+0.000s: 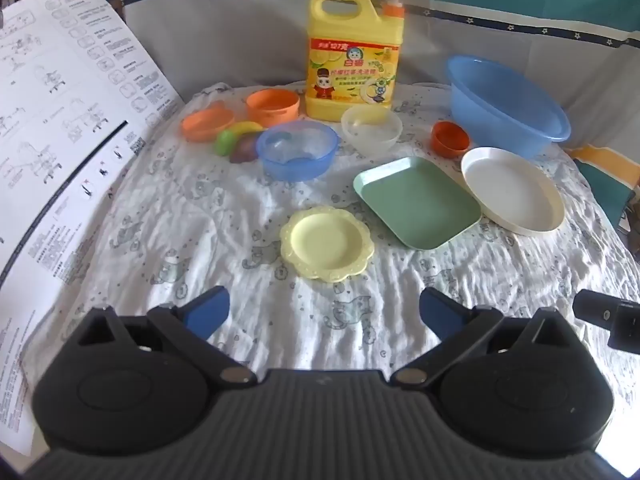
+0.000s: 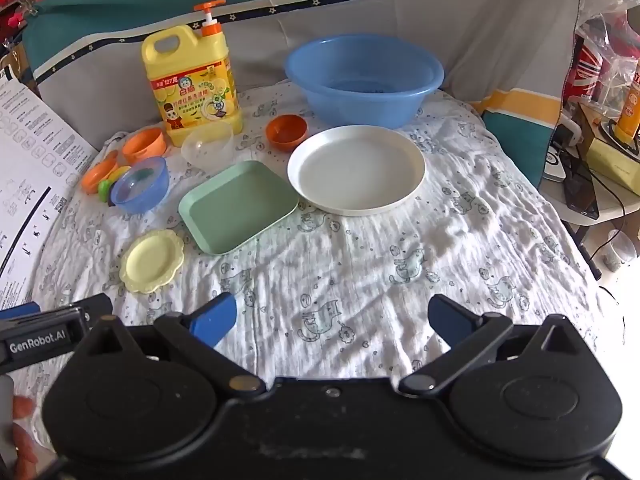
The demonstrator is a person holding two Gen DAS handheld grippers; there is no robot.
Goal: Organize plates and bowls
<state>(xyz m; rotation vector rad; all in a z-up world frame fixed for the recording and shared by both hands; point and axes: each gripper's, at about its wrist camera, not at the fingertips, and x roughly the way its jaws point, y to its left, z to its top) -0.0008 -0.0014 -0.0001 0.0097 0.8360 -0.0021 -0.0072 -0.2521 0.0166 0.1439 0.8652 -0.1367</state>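
Observation:
A small yellow scalloped plate [image 1: 327, 243] [image 2: 152, 261] lies nearest, with a green rectangular plate [image 1: 416, 201] [image 2: 239, 205] and a white round plate [image 1: 512, 190] [image 2: 356, 170] beside it. Behind stand a blue bowl [image 1: 297, 155] [image 2: 140, 190], a clear bowl [image 1: 371, 128] [image 2: 207, 145], a small dark orange bowl [image 1: 450, 139] [image 2: 286, 131], an orange bowl [image 1: 273, 106] [image 2: 144, 145] and a large blue basin [image 1: 506, 106] [image 2: 364, 80]. My left gripper [image 1: 324, 316] is open and empty, short of the yellow plate. My right gripper [image 2: 332, 320] is open and empty over bare cloth.
A yellow detergent jug [image 1: 354, 56] [image 2: 194, 72] stands at the back. An orange lid and toy fruit [image 1: 236, 140] lie at the back left. A printed sheet [image 1: 60, 140] leans on the left. The table's right edge drops to a cluttered side shelf [image 2: 600, 160].

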